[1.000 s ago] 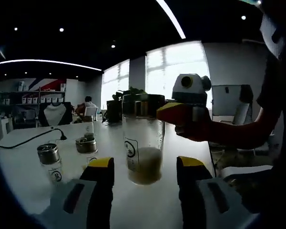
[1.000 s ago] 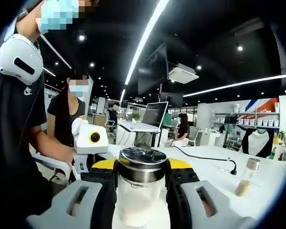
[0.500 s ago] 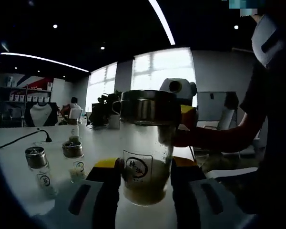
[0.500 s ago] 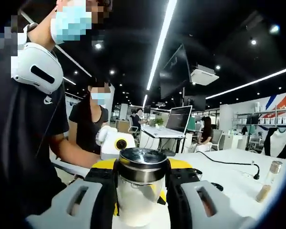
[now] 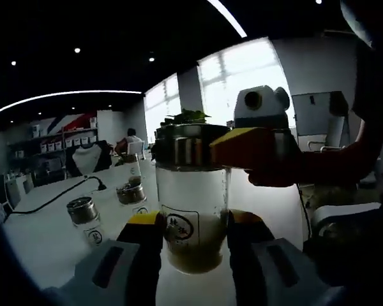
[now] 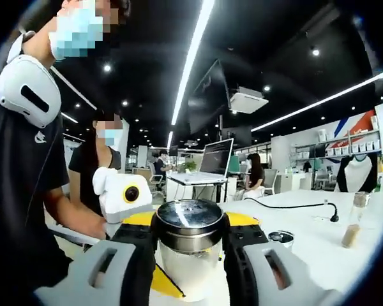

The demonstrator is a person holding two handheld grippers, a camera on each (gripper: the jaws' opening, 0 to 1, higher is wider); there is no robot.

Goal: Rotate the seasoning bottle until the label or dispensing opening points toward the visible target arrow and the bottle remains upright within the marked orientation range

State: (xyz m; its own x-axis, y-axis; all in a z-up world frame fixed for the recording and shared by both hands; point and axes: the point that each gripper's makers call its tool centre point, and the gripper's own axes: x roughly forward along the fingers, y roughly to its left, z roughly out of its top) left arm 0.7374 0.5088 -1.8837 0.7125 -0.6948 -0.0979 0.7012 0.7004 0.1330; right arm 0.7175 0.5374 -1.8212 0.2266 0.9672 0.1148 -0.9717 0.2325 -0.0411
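Stood upright on the white surface (image 5: 45, 242): the bottle (image 5: 193, 197), between both claws. Left claw (image 5: 191, 224) had closed in from a wider gap a moment before and now pinched the glass low down. Right claw (image 6: 189, 231) still pinched it just under the lid (image 6: 189, 223). Label (image 5: 180, 224) had slid a little sideways. No arrow seen, so more turning likely. Two small jars (image 5: 83, 213) sat well apart.
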